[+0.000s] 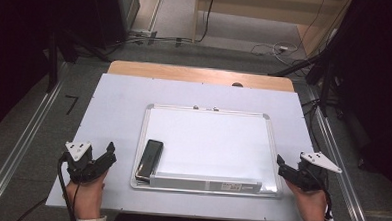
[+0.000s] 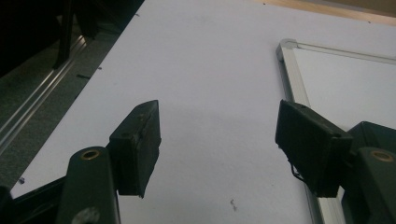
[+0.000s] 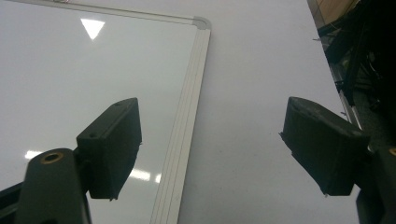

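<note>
Dark room, cables on the floor behind; a white sheet covers the wooden tabletop (image 1: pixel 195 74). A whiteboard (image 1: pixel 212 141) lies flat in the middle of it, with a black eraser (image 1: pixel 149 158) at its near-left corner and a long grey box (image 1: pixel 206 183) along its near edge, touching the eraser's end. My left tongs (image 1: pixel 109 154) sit just left of the board, jaws wide apart, nothing between them, over bare sheet. My right tongs (image 1: pixel 280 164) sit at the board's right edge, jaws also apart and empty, straddling the aluminium frame (image 3: pixel 187 121).
</note>
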`<move>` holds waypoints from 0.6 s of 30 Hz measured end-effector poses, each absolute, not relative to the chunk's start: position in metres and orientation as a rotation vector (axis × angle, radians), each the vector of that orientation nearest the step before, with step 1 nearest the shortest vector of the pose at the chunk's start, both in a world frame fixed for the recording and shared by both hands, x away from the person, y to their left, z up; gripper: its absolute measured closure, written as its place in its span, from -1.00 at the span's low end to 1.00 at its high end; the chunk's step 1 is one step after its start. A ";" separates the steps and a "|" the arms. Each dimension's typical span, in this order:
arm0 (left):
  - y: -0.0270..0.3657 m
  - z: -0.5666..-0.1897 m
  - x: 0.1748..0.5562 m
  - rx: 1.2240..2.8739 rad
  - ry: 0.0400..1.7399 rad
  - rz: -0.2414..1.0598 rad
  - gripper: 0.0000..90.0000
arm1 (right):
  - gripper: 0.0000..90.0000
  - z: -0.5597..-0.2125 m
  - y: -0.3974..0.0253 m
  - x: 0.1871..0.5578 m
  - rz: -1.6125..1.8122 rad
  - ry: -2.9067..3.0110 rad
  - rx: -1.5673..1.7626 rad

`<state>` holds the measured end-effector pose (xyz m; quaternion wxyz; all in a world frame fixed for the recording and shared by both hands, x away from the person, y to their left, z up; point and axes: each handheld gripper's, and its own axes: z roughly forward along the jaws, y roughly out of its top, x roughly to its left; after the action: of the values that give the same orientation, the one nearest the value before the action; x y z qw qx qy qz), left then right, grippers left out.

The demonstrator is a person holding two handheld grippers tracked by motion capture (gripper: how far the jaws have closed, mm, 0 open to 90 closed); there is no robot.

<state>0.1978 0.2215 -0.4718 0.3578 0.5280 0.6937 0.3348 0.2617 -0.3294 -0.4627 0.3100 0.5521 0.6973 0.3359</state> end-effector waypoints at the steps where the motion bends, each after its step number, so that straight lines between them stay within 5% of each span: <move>1: 0.222 -0.472 0.197 1.366 1.787 0.867 -0.37 | -0.59 -0.463 -0.330 0.262 0.888 1.841 1.458; 18: 0.223 -0.458 0.177 1.356 1.707 0.922 -0.49 | -0.59 -0.462 -0.329 0.260 0.887 1.839 1.463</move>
<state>0.1766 0.2231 -0.4585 0.3777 0.5305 0.6677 0.3607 0.2604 -0.3290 -0.4621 0.3100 0.5538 0.6961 0.3357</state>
